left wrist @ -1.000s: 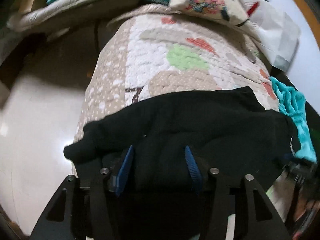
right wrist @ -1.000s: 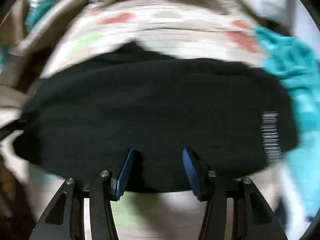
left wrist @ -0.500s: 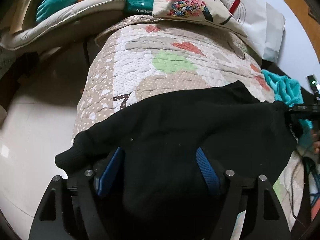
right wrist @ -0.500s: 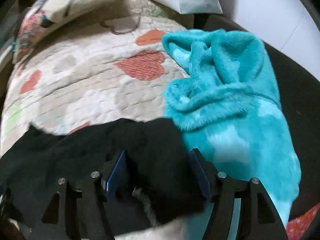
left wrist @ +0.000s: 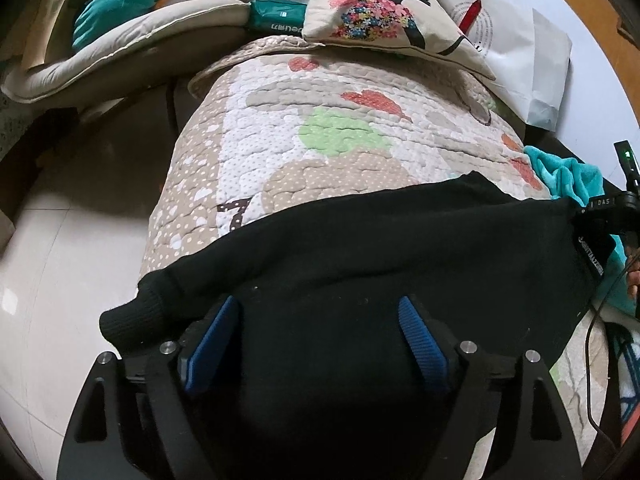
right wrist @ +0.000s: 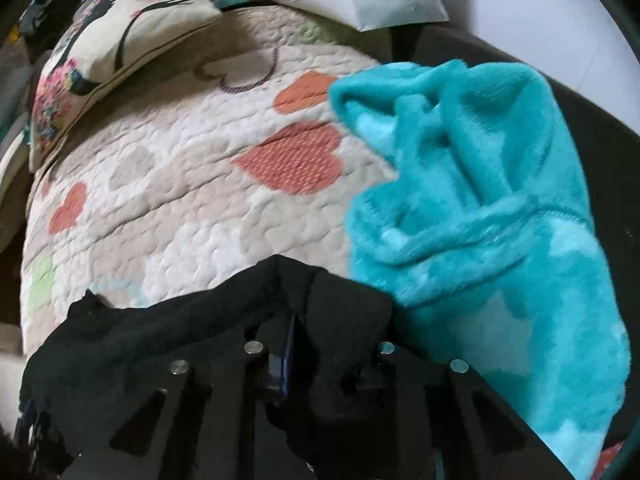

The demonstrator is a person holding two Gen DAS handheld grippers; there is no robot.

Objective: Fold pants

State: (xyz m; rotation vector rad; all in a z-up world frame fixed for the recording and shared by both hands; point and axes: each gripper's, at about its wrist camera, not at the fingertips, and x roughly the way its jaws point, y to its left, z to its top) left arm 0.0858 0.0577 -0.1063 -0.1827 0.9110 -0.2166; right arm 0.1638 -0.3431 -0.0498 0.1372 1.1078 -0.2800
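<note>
The black pants (left wrist: 380,248) lie across the near end of a quilted blanket (left wrist: 320,120) with heart patterns. My left gripper (left wrist: 318,320) is open, its blue pads either side of the black cloth near the ribbed cuff (left wrist: 132,312) at the left. My right gripper (right wrist: 320,340) is shut on the right edge of the pants (right wrist: 160,332), with cloth bunched between the closed fingers. It also shows at the right edge of the left wrist view (left wrist: 612,208).
A fluffy teal blanket (right wrist: 480,200) lies right beside the pants. A printed cushion (left wrist: 384,12) and a white paper bag (left wrist: 520,52) sit at the far end. A tiled floor (left wrist: 60,240) drops off at the left, with padded bedding (left wrist: 120,52) beyond.
My right gripper moved to the right edge of the pants and closed on the cloth. My left gripper opened wider over the pants and pulled back a little.
</note>
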